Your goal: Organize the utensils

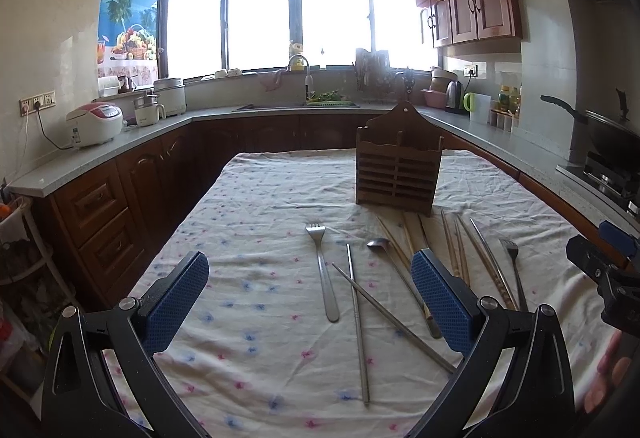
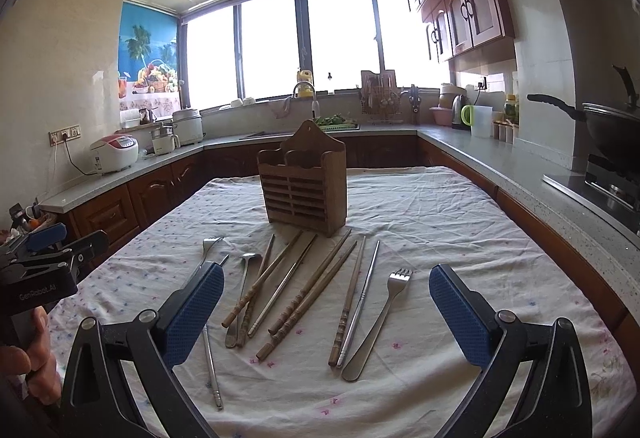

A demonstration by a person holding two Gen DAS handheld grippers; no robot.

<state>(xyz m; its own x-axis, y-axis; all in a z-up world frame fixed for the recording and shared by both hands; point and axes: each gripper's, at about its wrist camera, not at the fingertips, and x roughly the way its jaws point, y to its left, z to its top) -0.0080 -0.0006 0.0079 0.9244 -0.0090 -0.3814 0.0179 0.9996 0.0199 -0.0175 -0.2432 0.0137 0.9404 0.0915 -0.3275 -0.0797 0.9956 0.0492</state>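
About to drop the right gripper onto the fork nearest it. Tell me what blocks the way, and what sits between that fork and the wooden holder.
Nothing visible. The right gripper hangs open over the fork, and only bare tablecloth lies between it and the wooden holder.

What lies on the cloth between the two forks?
In the right wrist view, between the left fork and right fork: a spoon, wooden chopsticks and metal chopsticks.

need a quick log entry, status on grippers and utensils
Left gripper and right gripper: jaws open, empty, above the cloth. Forks, spoon, chopsticks loose on tablecloth; wooden holder upright behind them, looks empty. Path clear.
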